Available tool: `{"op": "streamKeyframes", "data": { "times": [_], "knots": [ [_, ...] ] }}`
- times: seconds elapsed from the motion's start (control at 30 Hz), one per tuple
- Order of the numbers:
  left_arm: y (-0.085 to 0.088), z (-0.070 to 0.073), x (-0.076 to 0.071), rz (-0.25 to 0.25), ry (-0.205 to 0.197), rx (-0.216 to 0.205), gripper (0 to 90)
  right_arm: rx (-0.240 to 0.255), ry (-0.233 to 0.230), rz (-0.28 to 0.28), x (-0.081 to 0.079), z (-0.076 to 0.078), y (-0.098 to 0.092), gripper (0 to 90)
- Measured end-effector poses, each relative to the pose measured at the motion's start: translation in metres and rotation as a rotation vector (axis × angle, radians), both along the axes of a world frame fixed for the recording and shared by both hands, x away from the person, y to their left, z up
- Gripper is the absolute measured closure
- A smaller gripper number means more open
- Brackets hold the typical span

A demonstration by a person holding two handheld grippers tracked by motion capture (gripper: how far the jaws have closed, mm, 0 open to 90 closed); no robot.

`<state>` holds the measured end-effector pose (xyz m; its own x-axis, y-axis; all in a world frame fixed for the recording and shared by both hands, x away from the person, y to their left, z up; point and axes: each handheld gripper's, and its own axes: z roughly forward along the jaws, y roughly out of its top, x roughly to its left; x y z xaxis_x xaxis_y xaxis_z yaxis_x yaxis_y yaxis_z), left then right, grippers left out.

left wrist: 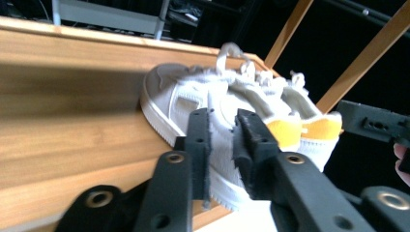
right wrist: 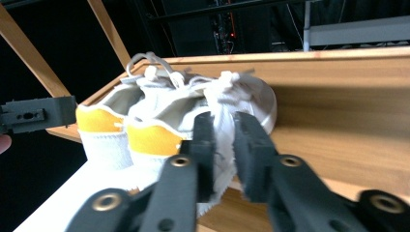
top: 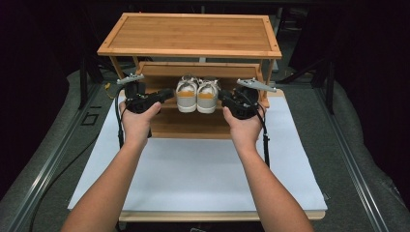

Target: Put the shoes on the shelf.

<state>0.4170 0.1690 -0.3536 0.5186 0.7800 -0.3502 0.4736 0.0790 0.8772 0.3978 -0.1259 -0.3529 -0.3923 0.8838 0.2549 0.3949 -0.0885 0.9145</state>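
Both grippers at the sneakers on the rack's lower shelf; slip risk.
Your left gripper [left wrist: 222, 145] and right gripper [right wrist: 225, 150] each pinch a white sneaker [top: 186, 94] [top: 208, 95] by its canvas side only; uneven pulling could drop one off the bamboo shoe rack [top: 191, 52].

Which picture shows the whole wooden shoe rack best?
The high view: the wooden shoe rack appears whole, top shelf and lower shelf with the sneakers. The left gripper view and the right gripper view give just close slices of its shelf and slanted legs.
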Motion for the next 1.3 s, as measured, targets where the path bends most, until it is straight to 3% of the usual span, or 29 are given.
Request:
{"op": "streamKeyframes", "data": {
  "times": [0.23, 0.27, 0.5, 0.77, 1.0, 1.1, 1.2, 1.3],
  "knots": [
    [0.0, -0.013, 0.001, 0.004, 0.017, -0.004, 88.6, 0.01, 0.024, 0.006, 0.002, -0.015, 0.0, 88.5],
    [-0.001, -0.015, 0.001, 0.003, 0.018, -0.005, 89.0, 0.001, 0.043, 0.01, 0.001, -0.016, -0.001, 88.9],
    [-0.008, -0.021, 0.005, 0.0, 0.023, -0.007, 89.1, 0.023, 0.048, 0.021, 0.004, -0.023, 0.003, 89.4],
    [-0.01, -0.022, 0.007, 0.009, 0.017, 0.004, 89.5, 0.024, 0.049, 0.015, 0.004, -0.023, 0.005, 89.9],
    [-0.011, -0.022, 0.009, 0.008, 0.023, -0.012, 89.6, 0.022, 0.044, -0.003, 0.005, -0.023, 0.007, 90.0],
    [-0.012, -0.022, 0.013, 0.013, 0.027, -0.01, 89.7, 0.034, 0.037, -0.013, 0.008, -0.023, 0.008, 90.0],
    [-0.013, -0.022, 0.017, 0.023, 0.034, -0.009, 89.7, 0.032, 0.061, -0.005, 0.011, -0.023, 0.006, 90.0],
    [-0.014, -0.022, 0.021, 0.031, 0.035, -0.011, 89.7, 0.037, 0.044, -0.019, 0.016, -0.023, 0.008, 90.0]
  ]
}}
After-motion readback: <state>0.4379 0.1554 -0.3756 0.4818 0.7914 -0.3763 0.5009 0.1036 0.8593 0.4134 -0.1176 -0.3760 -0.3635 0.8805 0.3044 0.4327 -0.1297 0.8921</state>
